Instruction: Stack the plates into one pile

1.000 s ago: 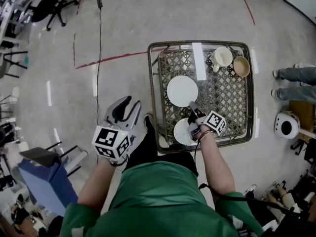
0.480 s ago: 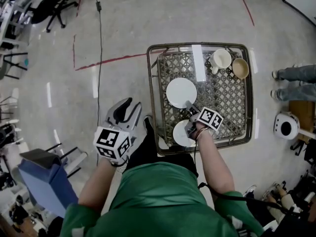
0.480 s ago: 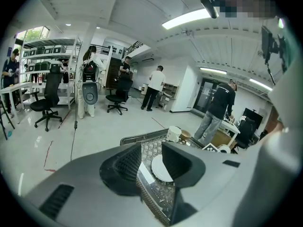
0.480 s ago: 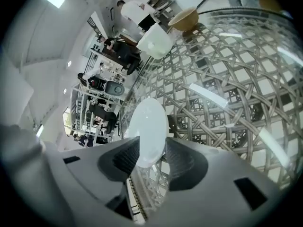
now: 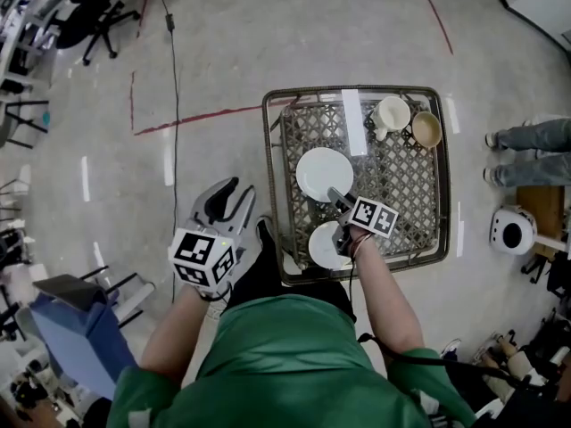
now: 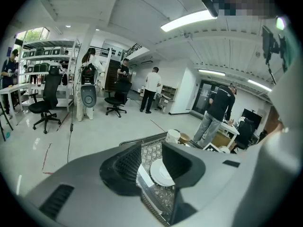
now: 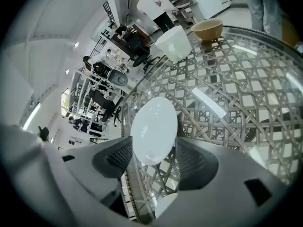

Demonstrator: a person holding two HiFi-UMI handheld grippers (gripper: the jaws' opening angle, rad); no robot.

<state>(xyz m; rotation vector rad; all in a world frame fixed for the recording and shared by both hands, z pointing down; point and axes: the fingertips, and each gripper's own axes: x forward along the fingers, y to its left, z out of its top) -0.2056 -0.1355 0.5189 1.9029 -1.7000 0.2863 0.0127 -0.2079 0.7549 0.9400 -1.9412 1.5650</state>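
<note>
On the floor stands a lattice-topped table (image 5: 401, 87), and everything for the task lies on it. Off its near left corner, over bare floor, hangs the left gripper (image 5: 234, 190), jaws apart with nothing between them. It is probably held there to keep out of the other hand's way. The right gripper (image 5: 334, 196) reaches in over the near edge, tilted down, with its tips at the near rim of the far plate (image 5: 324, 174). Its jaws have just been opening and now stand wide, the pads pressing on nothing. The far plate shows through the gap, lying flat ahead of them. The near plate (image 5: 323, 246) lies flat under the gripper's body, close to the table's near edge and apart from the far one, so no pile exists yet. The wide gap looks meant to take a plate's rim. A mug (image 5: 393, 114) and bowl (image 5: 426, 129) sit side by side in the far right corner, well clear of both plates.
</note>
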